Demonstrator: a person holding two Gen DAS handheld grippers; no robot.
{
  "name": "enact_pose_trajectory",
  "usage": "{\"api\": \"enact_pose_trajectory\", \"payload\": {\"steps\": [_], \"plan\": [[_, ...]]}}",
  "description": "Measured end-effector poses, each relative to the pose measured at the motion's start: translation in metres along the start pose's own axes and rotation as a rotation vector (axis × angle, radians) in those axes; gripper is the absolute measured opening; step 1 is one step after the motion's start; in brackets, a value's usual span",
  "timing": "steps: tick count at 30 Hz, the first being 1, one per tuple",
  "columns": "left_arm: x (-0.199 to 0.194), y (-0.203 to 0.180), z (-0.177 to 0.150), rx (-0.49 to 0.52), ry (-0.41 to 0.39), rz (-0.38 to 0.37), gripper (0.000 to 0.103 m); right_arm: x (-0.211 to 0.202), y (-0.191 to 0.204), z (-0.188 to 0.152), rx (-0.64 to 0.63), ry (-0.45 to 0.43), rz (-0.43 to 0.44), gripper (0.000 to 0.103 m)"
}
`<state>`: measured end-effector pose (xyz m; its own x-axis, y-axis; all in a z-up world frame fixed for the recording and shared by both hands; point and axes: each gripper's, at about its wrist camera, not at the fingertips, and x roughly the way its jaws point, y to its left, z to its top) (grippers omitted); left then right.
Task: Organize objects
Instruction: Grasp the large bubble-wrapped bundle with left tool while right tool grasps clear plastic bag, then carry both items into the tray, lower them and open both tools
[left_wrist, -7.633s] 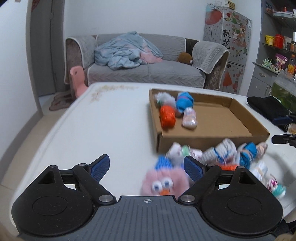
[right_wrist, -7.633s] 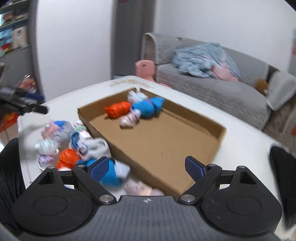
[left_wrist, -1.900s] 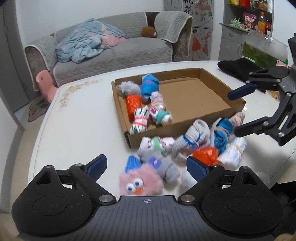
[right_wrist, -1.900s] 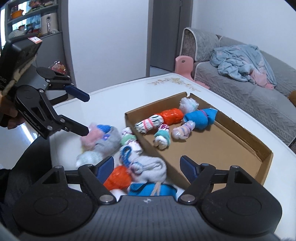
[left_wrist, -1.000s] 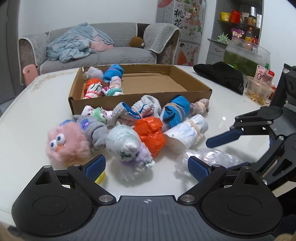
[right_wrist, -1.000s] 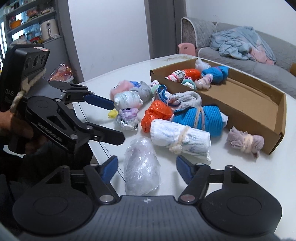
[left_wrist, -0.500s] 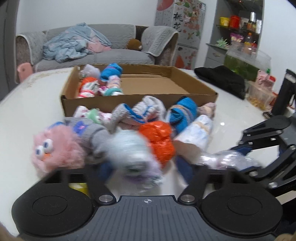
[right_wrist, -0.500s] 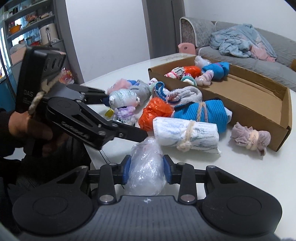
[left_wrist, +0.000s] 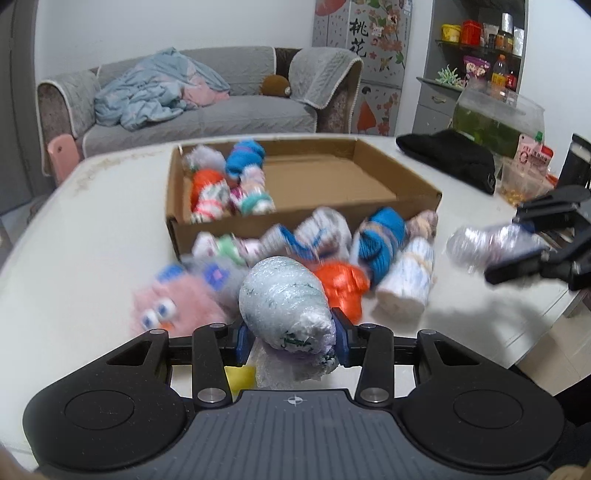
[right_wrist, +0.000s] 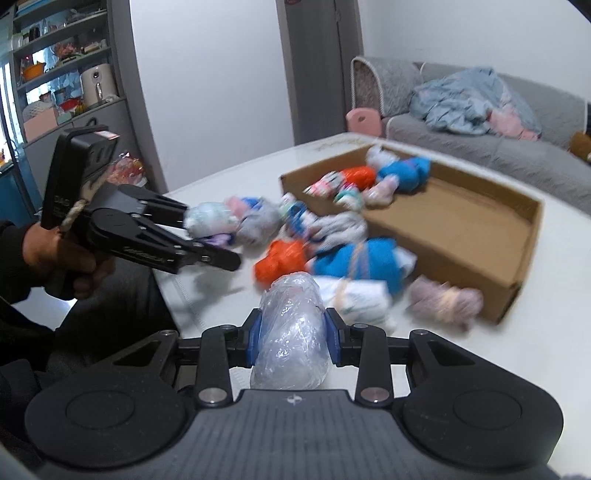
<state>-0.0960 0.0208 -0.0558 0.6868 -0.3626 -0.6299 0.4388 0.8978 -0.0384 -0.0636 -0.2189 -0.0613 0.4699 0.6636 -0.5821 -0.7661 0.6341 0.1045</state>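
Note:
My left gripper (left_wrist: 290, 341) is shut on a plastic-wrapped white-and-green bundle (left_wrist: 284, 306) and holds it above the table. My right gripper (right_wrist: 293, 341) is shut on a clear plastic-wrapped bundle (right_wrist: 291, 332), also lifted; it shows in the left wrist view (left_wrist: 487, 242). A cardboard box (left_wrist: 388, 206) holds several rolled sock bundles (left_wrist: 225, 184) at its left end. More bundles lie in front of it: an orange one (left_wrist: 341, 282), a blue one (left_wrist: 382, 236), a white one (left_wrist: 408, 282) and a pink fuzzy toy with eyes (left_wrist: 173, 304).
A black cloth (left_wrist: 448, 157) and a fish bowl (left_wrist: 495, 122) sit at the table's far right. A small yellow item (left_wrist: 240, 374) lies under my left gripper. A grey sofa (left_wrist: 207, 107) stands behind the table. The table edge runs close on the right (left_wrist: 546, 325).
Both grippers have shut on their wrapped bundles and lifted them off the table. The view over the box has risen.

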Motion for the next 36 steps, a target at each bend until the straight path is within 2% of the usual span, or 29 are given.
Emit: {"api": "enact_pose_trajectory", "payload": {"steps": [4, 10, 15, 19, 23, 29, 36], "plan": [[-0.007, 0.007, 0.026, 0.024, -0.022, 0.017, 0.049, -0.014, -0.022, 0.023, -0.036, -0.050, -0.071, 0.032], [0.002, 0.010, 0.092, 0.099, -0.078, 0.022, 0.049, -0.019, -0.072, 0.065, -0.083, -0.096, -0.178, 0.032], [0.044, -0.001, 0.157, 0.166, -0.079, -0.012, 0.049, 0.005, -0.109, 0.100, -0.130, -0.095, -0.213, 0.032], [0.100, -0.015, 0.194, 0.232, -0.052, -0.046, 0.050, 0.043, -0.137, 0.123, -0.159, -0.065, -0.191, 0.032], [0.162, -0.024, 0.206, 0.289, -0.007, -0.056, 0.049, 0.089, -0.165, 0.133, -0.160, -0.007, -0.163, 0.032], [0.236, -0.020, 0.198, 0.318, 0.081, -0.049, 0.049, 0.136, -0.193, 0.135, -0.158, 0.080, -0.132, 0.032], [0.271, -0.004, 0.194, 0.280, 0.142, -0.048, 0.049, 0.167, -0.208, 0.130, -0.157, 0.171, -0.117, 0.032]]}}
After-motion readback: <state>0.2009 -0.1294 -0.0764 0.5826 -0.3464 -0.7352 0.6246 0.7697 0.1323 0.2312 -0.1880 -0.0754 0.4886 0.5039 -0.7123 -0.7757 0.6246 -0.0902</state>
